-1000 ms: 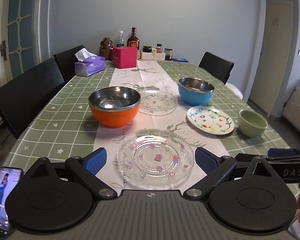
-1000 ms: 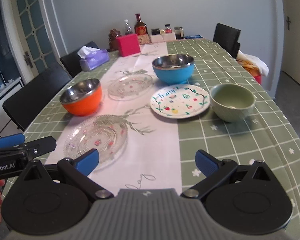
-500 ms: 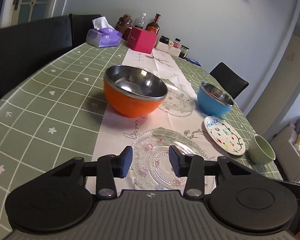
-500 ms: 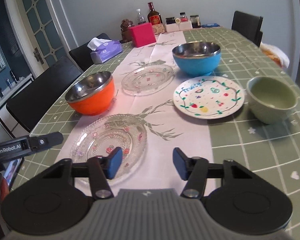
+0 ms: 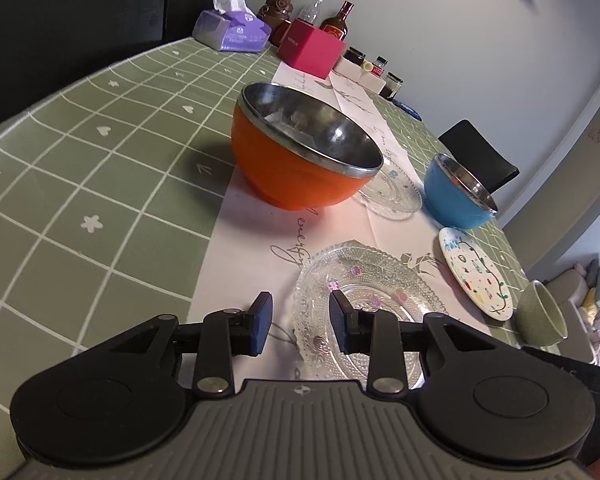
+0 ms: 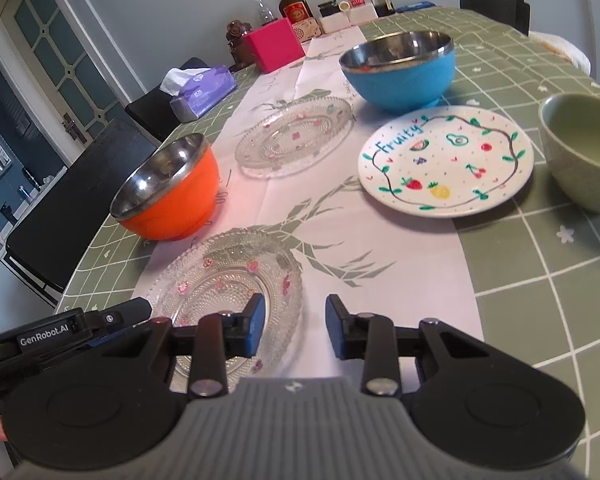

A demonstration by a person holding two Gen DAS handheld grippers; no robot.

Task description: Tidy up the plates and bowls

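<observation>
Left gripper (image 5: 298, 318) and right gripper (image 6: 295, 326): both sets of jaws have just been closing, now part-open with nothing pinched. Each flanks an edge of the near glass plate (image 5: 374, 280), one from either side, pads clear of the rim. Orange bowl (image 5: 304, 156), far glass plate (image 6: 296, 136), blue bowl (image 6: 400, 66), fruit plate (image 6: 446, 160) and green bowl (image 6: 584, 152) stand apart on the table (image 5: 100, 152).

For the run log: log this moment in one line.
left gripper: closing, empty, over near clear glass plate | right gripper: closing, empty, same plate's edge
</observation>
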